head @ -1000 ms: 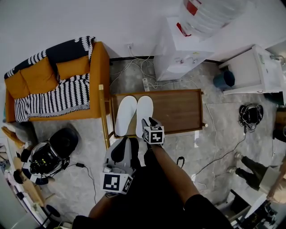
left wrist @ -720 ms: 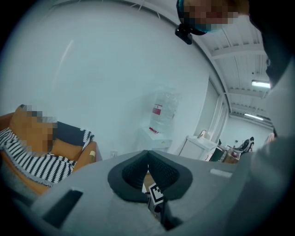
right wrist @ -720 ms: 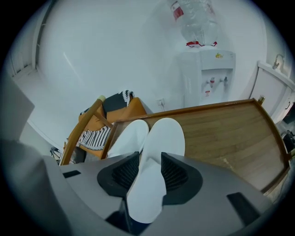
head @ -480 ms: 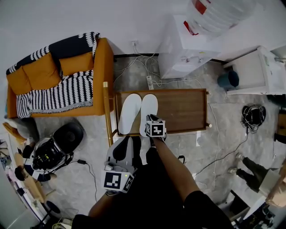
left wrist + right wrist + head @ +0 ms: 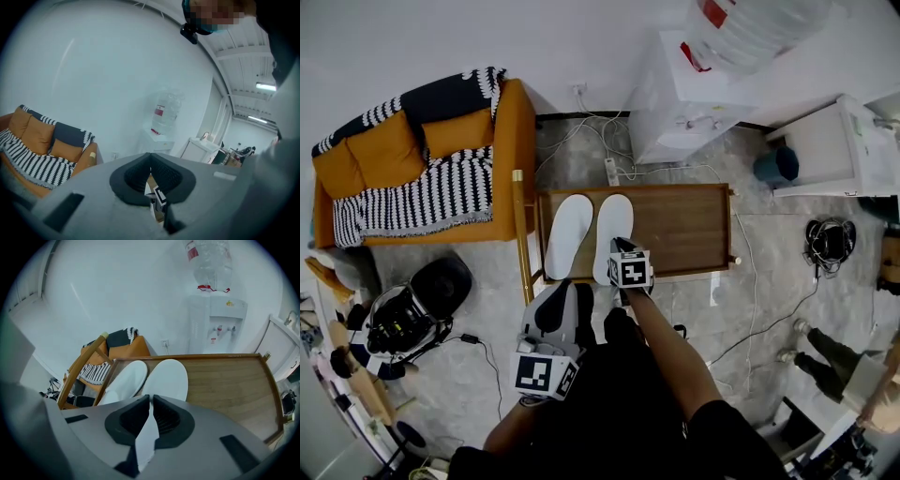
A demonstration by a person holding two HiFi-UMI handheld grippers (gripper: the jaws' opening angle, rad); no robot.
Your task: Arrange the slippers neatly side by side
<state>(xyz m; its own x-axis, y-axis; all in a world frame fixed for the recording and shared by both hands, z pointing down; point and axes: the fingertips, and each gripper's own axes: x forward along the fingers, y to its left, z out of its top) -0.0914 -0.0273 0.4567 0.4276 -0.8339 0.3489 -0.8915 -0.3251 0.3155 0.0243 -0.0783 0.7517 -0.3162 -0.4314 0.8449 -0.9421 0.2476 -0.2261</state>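
Two white slippers lie side by side, soles up, at the left end of a low wooden table (image 5: 684, 225). They are the left slipper (image 5: 567, 234) and the right slipper (image 5: 612, 236). My right gripper (image 5: 620, 249) points steeply down at the near end of the right slipper (image 5: 168, 378). Its jaws have just been closing, and a white edge of that slipper is now pinched between them (image 5: 151, 398). The left slipper (image 5: 123, 380) rests untouched beside it. My left gripper (image 5: 559, 305) hangs short of the table's near edge, over the floor. Its jaw tips (image 5: 150, 155) meet with nothing between them.
An orange sofa (image 5: 412, 178) with a striped blanket stands left of the table, and a wooden rail (image 5: 521, 234) lies between them. A water dispenser (image 5: 684, 94) and a white cabinet (image 5: 830, 145) stand behind. Cables trail on the floor. A black bag (image 5: 441, 286) sits at the near left.
The head view has shifted slightly. My right gripper stays at the near end of the right slipper. The left gripper and both slippers keep their places.
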